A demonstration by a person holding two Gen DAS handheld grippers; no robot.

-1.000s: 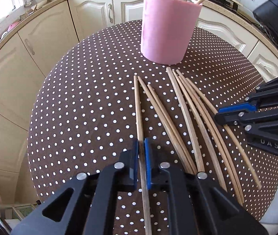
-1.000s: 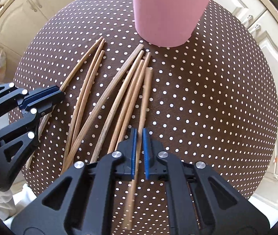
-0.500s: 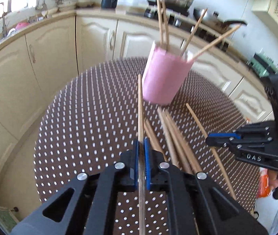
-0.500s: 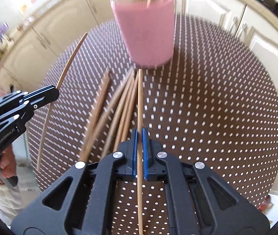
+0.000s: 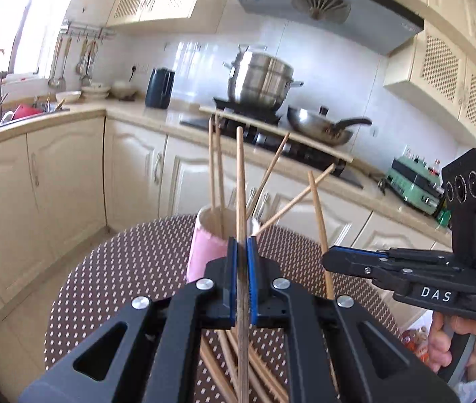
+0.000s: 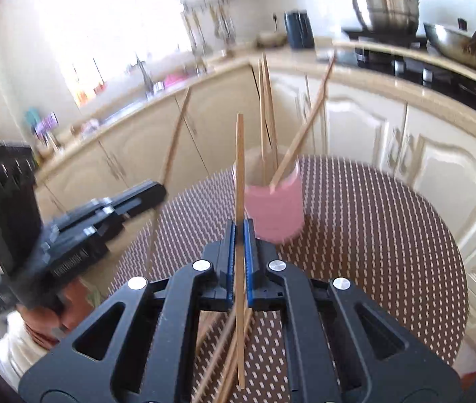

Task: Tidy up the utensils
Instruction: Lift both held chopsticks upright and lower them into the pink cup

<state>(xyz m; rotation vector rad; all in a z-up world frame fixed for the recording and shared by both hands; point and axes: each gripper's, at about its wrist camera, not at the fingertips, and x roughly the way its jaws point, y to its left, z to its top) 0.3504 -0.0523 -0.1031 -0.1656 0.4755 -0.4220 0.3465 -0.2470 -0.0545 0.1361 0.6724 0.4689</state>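
Note:
My left gripper (image 5: 241, 247) is shut on a wooden chopstick (image 5: 240, 174), which stands nearly upright above the table. The pink cup (image 5: 204, 252) sits just beyond it, with several chopsticks standing inside. At the right, the right gripper (image 5: 327, 260) carries its own chopstick (image 5: 318, 215). In the right wrist view, my right gripper (image 6: 239, 230) is shut on a chopstick (image 6: 240, 154) in front of the pink cup (image 6: 275, 208). The left gripper (image 6: 155, 189) holds a blurred stick (image 6: 174, 144) at the left. Loose chopsticks (image 5: 218, 369) lie on the table beneath the fingers.
The round table (image 6: 372, 221) has a brown cloth with white dots. Cream cabinets and a counter ring it. A steel pot (image 5: 259, 80) and a wok (image 5: 318, 129) sit on the stove behind. A hand (image 5: 446, 342) grips the right tool.
Both grippers have lifted off the table, each with one chopstick, and tilted upward. The sticks went from lying flat to nearly upright, above the cup's height.

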